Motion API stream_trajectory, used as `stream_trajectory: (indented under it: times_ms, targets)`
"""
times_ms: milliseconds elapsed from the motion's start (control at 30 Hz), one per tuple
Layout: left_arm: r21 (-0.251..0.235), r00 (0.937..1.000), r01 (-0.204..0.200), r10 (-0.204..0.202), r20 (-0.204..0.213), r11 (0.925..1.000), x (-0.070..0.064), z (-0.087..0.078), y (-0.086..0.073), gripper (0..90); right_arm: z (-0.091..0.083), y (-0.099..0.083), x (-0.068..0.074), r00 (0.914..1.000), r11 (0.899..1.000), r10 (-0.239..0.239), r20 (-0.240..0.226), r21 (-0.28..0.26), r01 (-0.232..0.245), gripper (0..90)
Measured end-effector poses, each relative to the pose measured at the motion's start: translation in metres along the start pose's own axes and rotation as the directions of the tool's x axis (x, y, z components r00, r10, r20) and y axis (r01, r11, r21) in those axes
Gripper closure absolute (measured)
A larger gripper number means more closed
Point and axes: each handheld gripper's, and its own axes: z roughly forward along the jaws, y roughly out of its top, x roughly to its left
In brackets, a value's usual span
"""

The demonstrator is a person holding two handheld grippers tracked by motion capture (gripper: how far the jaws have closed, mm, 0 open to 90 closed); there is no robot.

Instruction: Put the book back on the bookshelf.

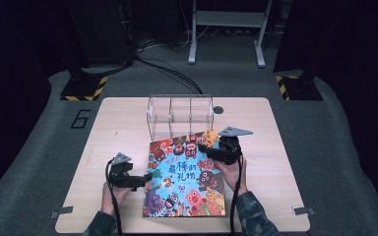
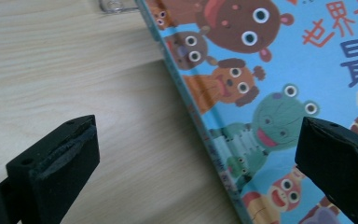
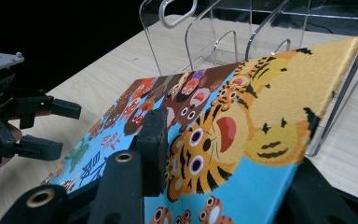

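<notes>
Book flat at the surface's centre, far edge touching the clear rack at 12 o'clock. Left tongs spread wide at the book's 9 o'clock edge, straddling its spine. Right tongs clamped on the book's 1 o'clock corner.

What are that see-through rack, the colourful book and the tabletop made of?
The rack looks like clear acrylic or similar hard plastic: you see straight through its dividers, and the edges catch the light. The book looks like glossy printed card or paper, with a stiff flat cover and a thin spine. The table shows pale wood grain with a matte look; whether solid wood or laminate, I cannot tell.
</notes>
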Motion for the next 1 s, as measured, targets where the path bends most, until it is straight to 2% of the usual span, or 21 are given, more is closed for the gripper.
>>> stream_trajectory:
  times_ms: [233,433,533,733,767,833,900,1000]
  targets:
    - [0.047,0.9985,-0.038,0.036,0.040,0.9982,-0.012,0.004,0.008,0.0,-0.003,-0.004,0.001,1.0000,1.000,-0.006,-0.008,-0.030,0.006,59.6]
    - [0.075,0.9965,-0.054,0.048,0.068,0.9958,-0.018,0.011,0.010,0.0,-0.006,-0.005,0.003,0.9992,0.998,-0.037,-0.017,-0.059,0.036,59.6]
    - [0.058,0.9962,-0.043,0.039,0.078,0.9974,-0.020,0.012,0.011,0.0,-0.007,-0.005,0.004,0.9989,0.997,-0.042,-0.020,-0.072,0.041,59.6]
    - [0.072,0.9924,-0.045,0.037,0.117,0.9964,-0.022,0.014,0.012,0.0,-0.009,-0.007,0.004,0.9983,0.995,-0.053,-0.026,-0.091,0.050,59.6]
    - [0.078,0.9913,-0.034,0.023,0.130,0.9964,-0.023,0.014,0.011,0.0,-0.009,-0.008,0.004,0.9982,0.995,-0.053,-0.028,-0.092,0.051,59.6]
    - [0.083,0.9891,-0.046,0.034,0.143,0.9955,-0.023,0.015,0.011,0.0,-0.009,-0.008,0.004,0.9982,0.995,-0.054,-0.027,-0.090,0.051,59.6]
    - [0.072,0.9896,-0.040,0.029,0.141,0.9966,-0.024,0.016,0.011,0.0,-0.009,-0.008,0.004,0.9981,0.994,-0.054,-0.028,-0.092,0.052,59.6]
    - [0.082,0.9886,-0.031,0.018,0.149,0.9961,-0.024,0.016,0.011,0.0,-0.009,-0.008,0.004,0.9979,0.994,-0.058,-0.028,-0.096,0.055,59.6]
